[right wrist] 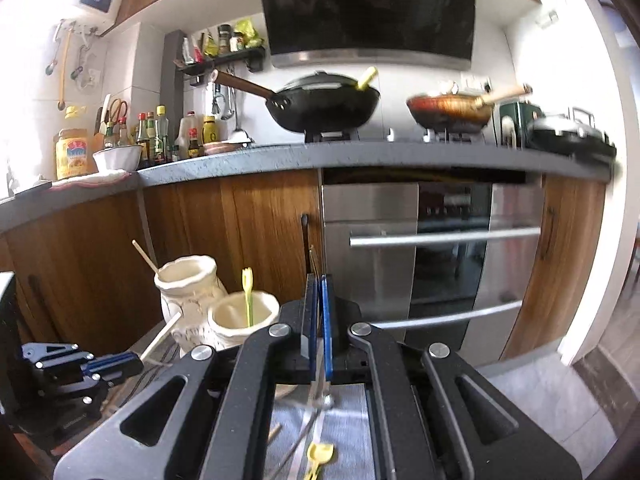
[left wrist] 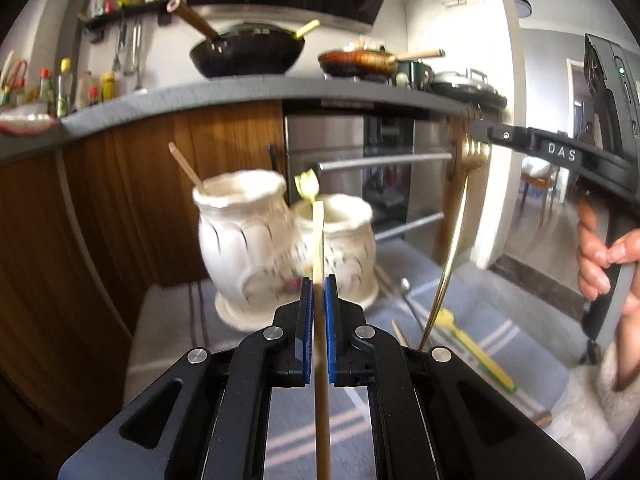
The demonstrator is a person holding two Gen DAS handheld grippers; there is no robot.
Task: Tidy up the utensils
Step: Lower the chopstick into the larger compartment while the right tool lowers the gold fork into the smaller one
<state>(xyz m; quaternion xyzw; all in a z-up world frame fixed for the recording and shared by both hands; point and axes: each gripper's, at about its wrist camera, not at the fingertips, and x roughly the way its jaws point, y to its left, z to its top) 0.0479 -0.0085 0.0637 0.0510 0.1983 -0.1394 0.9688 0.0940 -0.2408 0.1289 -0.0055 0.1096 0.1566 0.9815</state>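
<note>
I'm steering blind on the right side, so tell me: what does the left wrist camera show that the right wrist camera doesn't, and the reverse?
Only the left wrist view shows the gold fork full length, hanging from the right gripper, plus the hand on that handle.

Only the right wrist view shows the left gripper from outside, its wooden chopstick angled toward the jars, and a yellow spoon on the cloth.

Both show the two cream jars, one holding a wooden stick, the other a yellow utensil, and both grippers shut.
</note>
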